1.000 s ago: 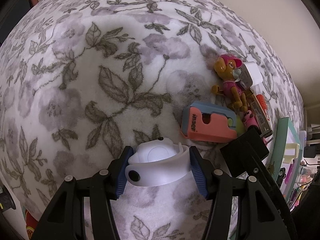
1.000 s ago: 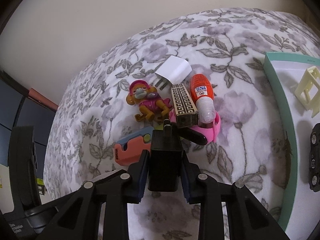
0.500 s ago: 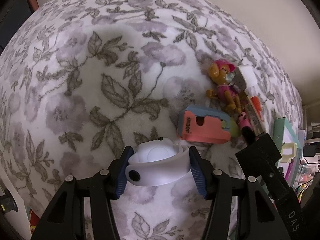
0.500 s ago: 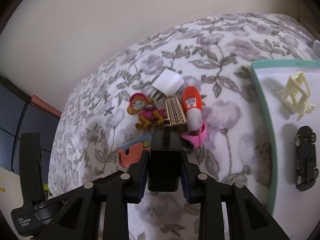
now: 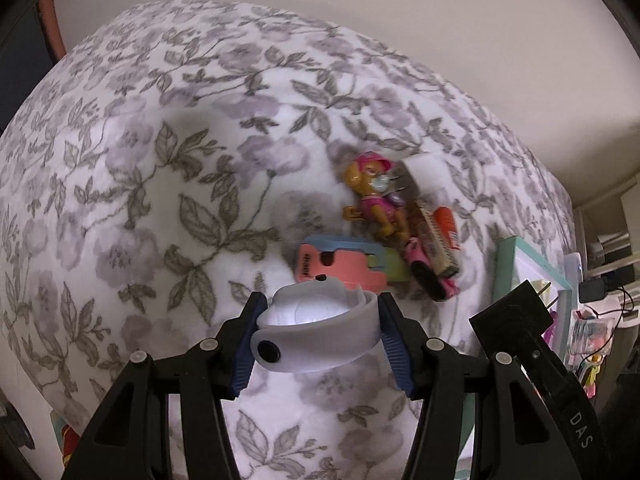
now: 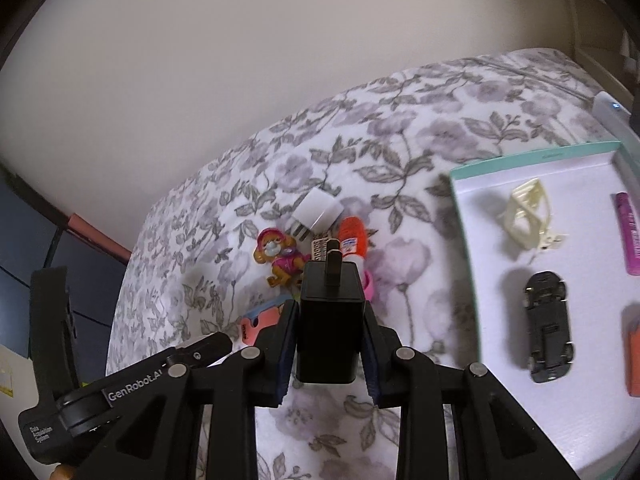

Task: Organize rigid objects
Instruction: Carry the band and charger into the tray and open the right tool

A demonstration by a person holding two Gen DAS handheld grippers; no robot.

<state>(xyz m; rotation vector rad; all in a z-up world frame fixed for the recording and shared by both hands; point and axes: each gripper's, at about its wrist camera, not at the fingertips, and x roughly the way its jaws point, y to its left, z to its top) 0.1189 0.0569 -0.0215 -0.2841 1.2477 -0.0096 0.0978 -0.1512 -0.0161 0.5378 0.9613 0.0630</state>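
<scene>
1. The left gripper (image 5: pixel 320 336) has its blue-padded fingers (image 5: pixel 394 350) pinching a white plastic wristband with a round face and a black stud (image 5: pixel 316 334), lifted above the floral blanket (image 5: pixel 160 160).
2. The right gripper (image 6: pixel 330 340) clamps a black rectangular wall charger with two metal prongs (image 6: pixel 330 324) by its sides, prongs pointing away from the camera; it is held in the air above the blanket, left of the tray.
3. In the left view the black charger (image 5: pixel 508 320) and the right gripper's arm show at the lower right, just in front of the tray's edge.
4. Just beyond the wristband lies a salmon-pink and blue plastic tape dispenser (image 5: pixel 340 266), flat on the blanket.
5. Behind it sits a cluster: a small toy dog figure in a pink outfit (image 5: pixel 374 196), a white cube-shaped plug adapter (image 6: pixel 316 214), an orange and white correction-fluid bottle (image 6: pixel 352 240), a patterned beige and black bar (image 5: pixel 436 240) and a pink piece with a black part (image 5: pixel 428 280), all touching or nearly so.
6. To the right lies a teal-rimmed white tray (image 6: pixel 464 240), holding a cream plastic frame-shaped clip (image 6: pixel 528 216), a black toy car lying upside down (image 6: pixel 550 328), a magenta tube (image 6: pixel 630 232) and an orange item cut off by the edge (image 6: pixel 632 352).
7. A plain cream wall (image 6: pixel 240 60) rises behind the blanket.
</scene>
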